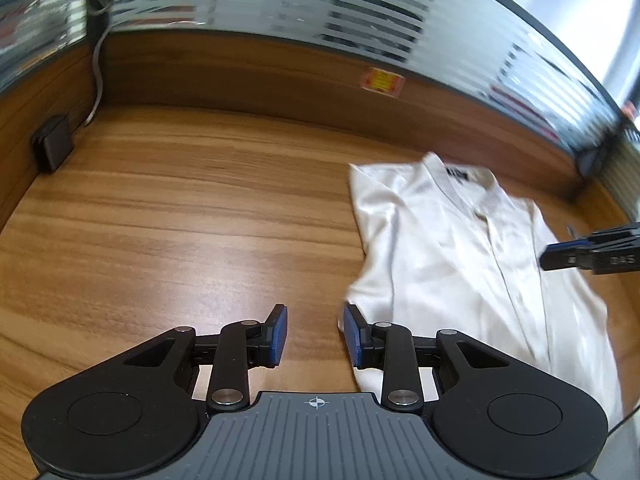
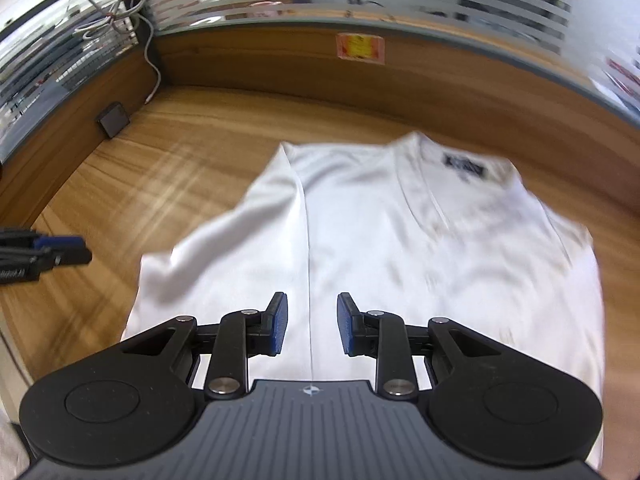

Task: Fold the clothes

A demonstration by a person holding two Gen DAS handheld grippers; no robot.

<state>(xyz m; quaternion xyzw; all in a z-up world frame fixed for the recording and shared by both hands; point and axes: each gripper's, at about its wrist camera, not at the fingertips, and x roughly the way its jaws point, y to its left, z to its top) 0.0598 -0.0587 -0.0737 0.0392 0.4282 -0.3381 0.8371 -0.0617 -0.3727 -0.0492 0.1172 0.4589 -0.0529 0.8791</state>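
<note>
Right wrist view shows the shirt (image 2: 400, 248) narrowed on the desk (image 2: 160, 160), both grippers (image 2: 312, 322) (image 1: 314, 332) spread and empty; any fold should keep edges aligned.

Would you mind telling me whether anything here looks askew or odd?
Only mildly: the white shirt lies partly folded, its left edge bunched and uneven, and a loose cable trails onto the desk. Both grippers are open and empty.

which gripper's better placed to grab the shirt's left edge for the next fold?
Left, probably. The left gripper is open right beside the white shirt at its near-left edge; the right gripper, also open, sits over mid-cloth.
</note>
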